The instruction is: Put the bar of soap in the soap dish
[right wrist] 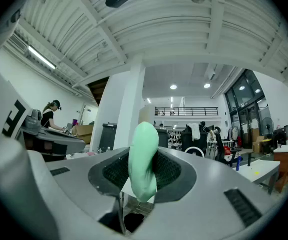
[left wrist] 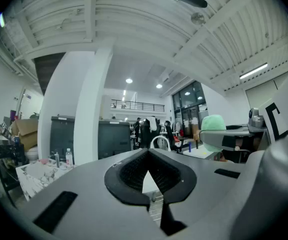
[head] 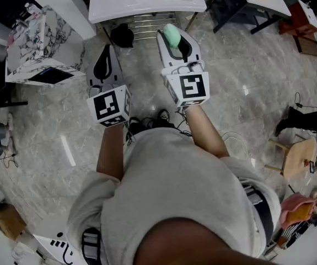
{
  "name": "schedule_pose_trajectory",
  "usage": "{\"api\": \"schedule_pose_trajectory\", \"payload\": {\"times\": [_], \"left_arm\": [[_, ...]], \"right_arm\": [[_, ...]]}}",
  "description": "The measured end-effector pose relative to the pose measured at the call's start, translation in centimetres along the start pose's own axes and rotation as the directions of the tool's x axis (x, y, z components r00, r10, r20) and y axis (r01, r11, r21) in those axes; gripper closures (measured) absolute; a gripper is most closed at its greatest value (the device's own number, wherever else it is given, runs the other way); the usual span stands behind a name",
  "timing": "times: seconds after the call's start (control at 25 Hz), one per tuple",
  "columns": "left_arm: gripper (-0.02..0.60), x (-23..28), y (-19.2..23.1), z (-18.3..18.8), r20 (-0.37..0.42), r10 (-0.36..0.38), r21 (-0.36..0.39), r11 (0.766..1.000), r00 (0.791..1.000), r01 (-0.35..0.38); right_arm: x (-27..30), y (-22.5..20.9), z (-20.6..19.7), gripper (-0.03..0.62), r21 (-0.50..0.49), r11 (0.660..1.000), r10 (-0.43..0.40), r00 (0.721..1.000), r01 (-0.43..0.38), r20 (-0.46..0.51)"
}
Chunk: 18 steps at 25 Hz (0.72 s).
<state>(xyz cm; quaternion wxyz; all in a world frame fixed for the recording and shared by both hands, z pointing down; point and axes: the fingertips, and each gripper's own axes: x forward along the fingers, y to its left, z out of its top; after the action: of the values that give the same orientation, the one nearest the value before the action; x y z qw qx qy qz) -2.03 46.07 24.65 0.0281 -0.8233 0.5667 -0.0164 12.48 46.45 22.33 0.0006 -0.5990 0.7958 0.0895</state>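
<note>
The soap bar, pinched at frame centre by the right gripper, could slip floorward; left gripper closed, empty

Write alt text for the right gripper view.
The right gripper clamps a pale green bar of soap upright between its dark ribbed pads. Behind: a white column, a ribbed ceiling, a person at far left.

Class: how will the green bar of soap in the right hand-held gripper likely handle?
The bar of soap is probably stiff: it stands upright and unbent in the right hand-held gripper. Its smooth, rounded surface may slip.
</note>
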Motion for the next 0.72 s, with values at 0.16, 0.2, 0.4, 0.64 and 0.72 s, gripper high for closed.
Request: {"api": "schedule_pose_trajectory", "payload": {"times": [0.16,0.2,0.4,0.64,0.72], "left_arm": [[0.565,-0.3,0.5,-0.1,-0.001,-0.011,-0.005,1.0,1.0,0.011],[0.565,-0.4,0.6,-0.1,0.001,-0.017,-0.007,1.0,1.0,0.017],[0.565,-1.0,1.4,-0.2,0.007,-0.041,-0.016,0.999,0.999,0.041],[0.565,-2.2,4.1,-0.9,0.001,-0.061,-0.029,0.998,0.998,0.061],[0.565,-2.7,5.0,-1.0,0.002,-0.071,-0.03,0.997,0.997,0.071]], "right_arm": [[0.2,1.0,-0.7,0.48,0.008,1.0,0.015,1.0,-0.015,-0.006],[0.2,1.2,-0.7,0.48,0.009,1.0,0.016,1.0,-0.016,-0.006],[0.4,2.4,-0.5,0.48,0.017,1.0,0.02,1.0,-0.02,-0.009],[1.0,5.3,-0.7,0.482,0.005,1.0,0.012,0.999,-0.012,-0.042],[1.0,6.4,-0.8,0.482,0.003,1.0,0.007,0.999,-0.007,-0.052]]}}
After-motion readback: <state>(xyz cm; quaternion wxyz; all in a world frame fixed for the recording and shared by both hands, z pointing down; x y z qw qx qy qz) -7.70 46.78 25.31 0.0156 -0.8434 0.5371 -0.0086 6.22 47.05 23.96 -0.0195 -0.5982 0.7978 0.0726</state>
